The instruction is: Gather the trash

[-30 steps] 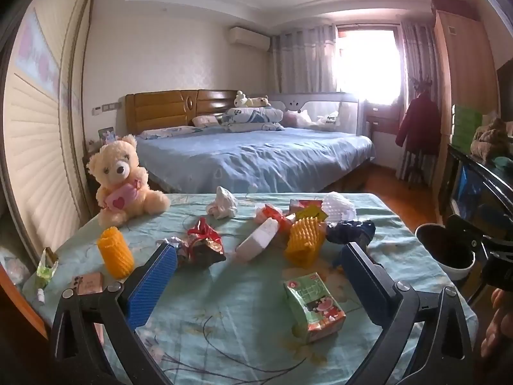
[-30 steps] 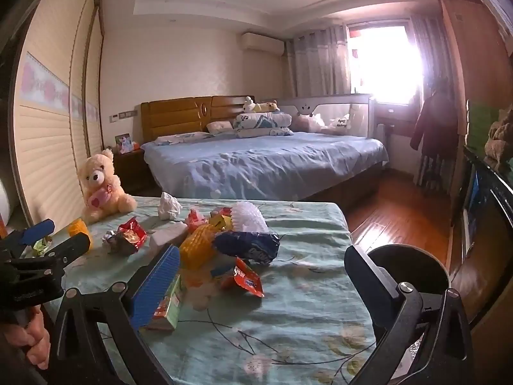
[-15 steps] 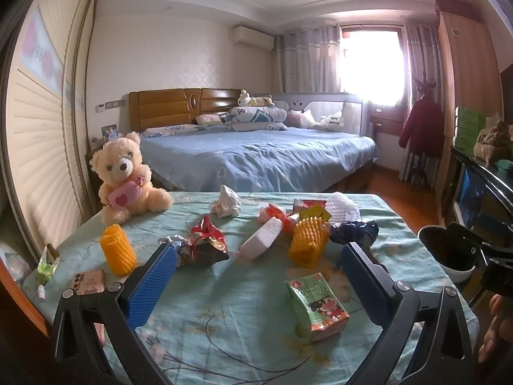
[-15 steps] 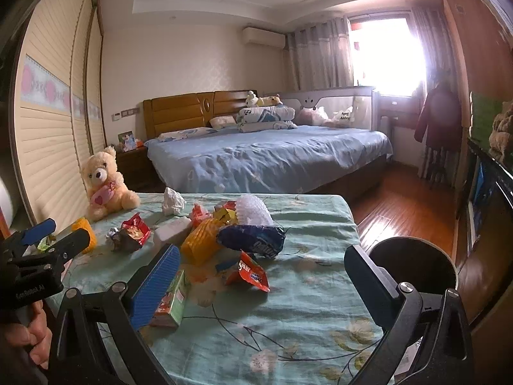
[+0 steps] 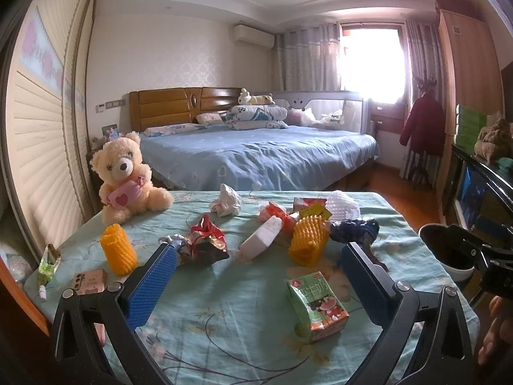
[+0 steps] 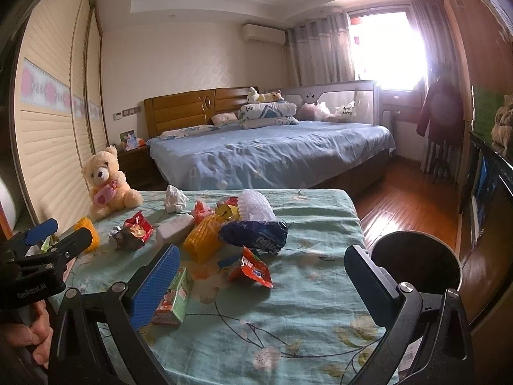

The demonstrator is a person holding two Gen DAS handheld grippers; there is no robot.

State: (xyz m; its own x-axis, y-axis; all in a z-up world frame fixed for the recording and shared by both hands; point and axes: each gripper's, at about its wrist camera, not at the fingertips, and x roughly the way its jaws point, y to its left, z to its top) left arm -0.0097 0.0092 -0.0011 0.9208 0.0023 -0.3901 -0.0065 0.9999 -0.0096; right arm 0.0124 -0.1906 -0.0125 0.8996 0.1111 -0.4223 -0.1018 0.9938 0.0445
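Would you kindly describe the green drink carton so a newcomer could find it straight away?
Look at the table with the floral green cloth, then its near edge, in front of the wrapper pile. The drink carton lies there alone; it is the only green box, with a red cartoon print.

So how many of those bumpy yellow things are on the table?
2. One yellow foam sleeve stands near the teddy bear, by the table's left edge. The other yellow sleeve sits in the middle pile beside the dark blue wrapper. More could hide under the pile.

Both tools, left & right, held level w/ jaws wide (nothing gripped)
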